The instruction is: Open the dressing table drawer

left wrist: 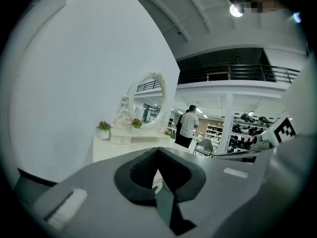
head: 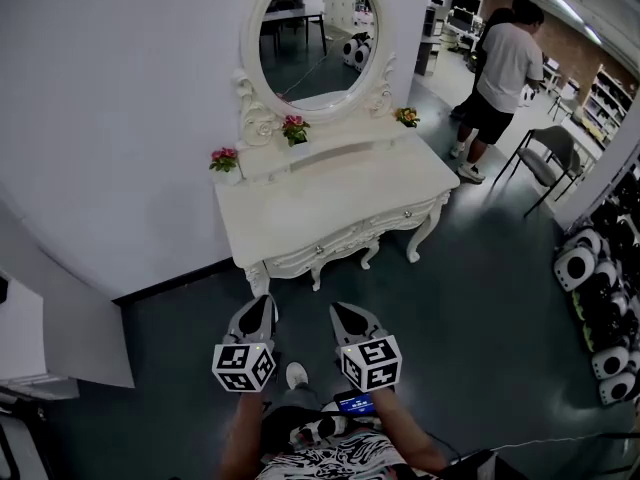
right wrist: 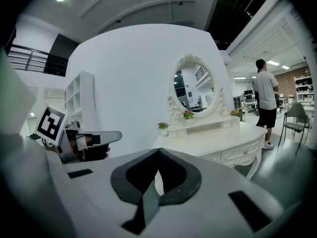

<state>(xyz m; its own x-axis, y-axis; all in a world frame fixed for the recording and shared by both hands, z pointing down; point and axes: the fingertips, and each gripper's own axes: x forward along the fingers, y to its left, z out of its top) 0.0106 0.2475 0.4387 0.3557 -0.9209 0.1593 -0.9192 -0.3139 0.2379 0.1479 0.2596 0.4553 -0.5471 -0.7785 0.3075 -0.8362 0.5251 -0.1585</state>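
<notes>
Left tool [head: 262, 306] and right tool [head: 342, 314] clenched, empty
Both hover at 6 o'clock of the table [head: 300, 208], apart from its closed drawer [head: 345, 236].

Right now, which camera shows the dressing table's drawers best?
The head view: the whole drawer front shows from above, unblocked. The right gripper view shows only its right end, closer, the rest behind the right gripper. The left gripper view shows just the tabletop, no drawers.

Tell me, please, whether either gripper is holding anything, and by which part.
Nothing is held: the left gripper and right gripper are shut and empty, short of the dressing table.
</notes>
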